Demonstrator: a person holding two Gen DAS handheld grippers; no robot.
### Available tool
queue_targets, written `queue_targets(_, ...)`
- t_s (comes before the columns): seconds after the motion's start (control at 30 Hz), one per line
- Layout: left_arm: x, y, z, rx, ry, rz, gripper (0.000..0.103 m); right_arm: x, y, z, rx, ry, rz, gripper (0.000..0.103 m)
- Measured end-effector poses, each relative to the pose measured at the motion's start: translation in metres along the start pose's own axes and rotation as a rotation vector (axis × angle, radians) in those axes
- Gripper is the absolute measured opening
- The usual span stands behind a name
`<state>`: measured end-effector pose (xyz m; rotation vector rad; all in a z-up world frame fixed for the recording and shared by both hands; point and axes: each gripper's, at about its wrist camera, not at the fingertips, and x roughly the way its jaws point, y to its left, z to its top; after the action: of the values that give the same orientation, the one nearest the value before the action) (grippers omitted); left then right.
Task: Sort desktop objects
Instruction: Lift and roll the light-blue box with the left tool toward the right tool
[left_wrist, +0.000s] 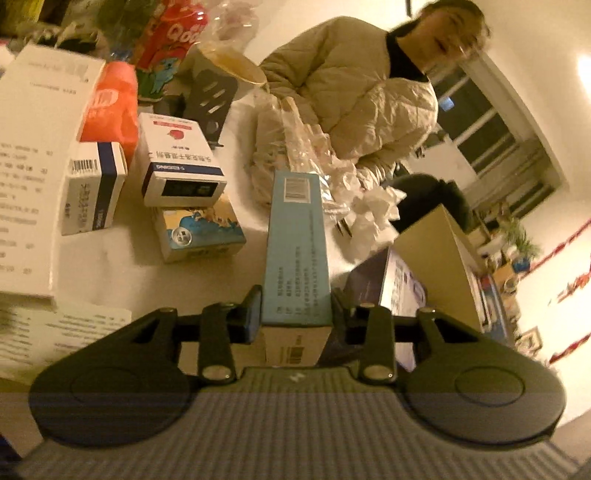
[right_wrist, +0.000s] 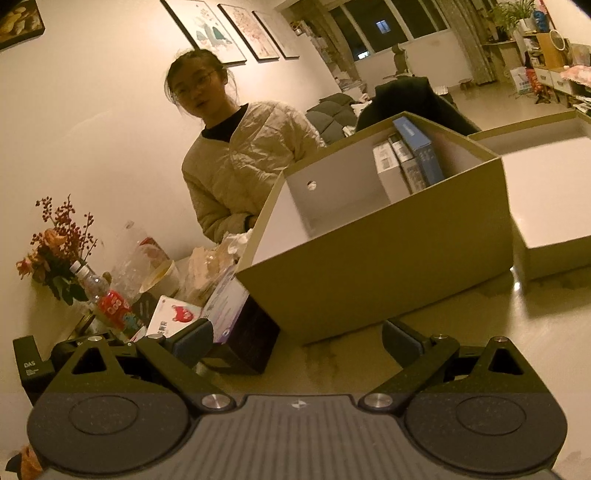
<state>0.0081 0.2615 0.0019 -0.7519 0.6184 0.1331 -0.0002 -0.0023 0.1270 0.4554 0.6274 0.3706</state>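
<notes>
**Two open boxes, one already getting filled**

Several slim cartons stand upright at the far end of the tan storage box (right_wrist: 373, 254); the shallow white box (right_wrist: 546, 206) beside it looks bare inside. Most print is too blurry, only "Qoo" on the red bottle (right_wrist: 112, 304). Left gripper (left_wrist: 295, 314) is clamped on the long blue carton (left_wrist: 297, 243), tilted over the table (left_wrist: 122, 251). Right gripper (right_wrist: 295, 338) hangs wide, nothing in it.

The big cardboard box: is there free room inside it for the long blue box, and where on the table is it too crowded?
The cardboard box is bare at its left and near part; upright small boxes fill only the far right corner. The left gripper holds the long blue box. Table before the box is free. Crowded: left of it, around the bottle.
</notes>
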Motion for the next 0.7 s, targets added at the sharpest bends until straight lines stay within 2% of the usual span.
queue_targets(0.33,-0.013,-0.016,-0.016,0.160,0.038,0.012,0.036,0.003,0.013,-0.008,-0.007,0.032,0.022,0.099)
queue_targets(0.7,-0.030,-0.029,-0.038,0.232,0.089,-0.022,0.036,0.016,0.024,-0.017,-0.003,0.088,0.062,0.099)
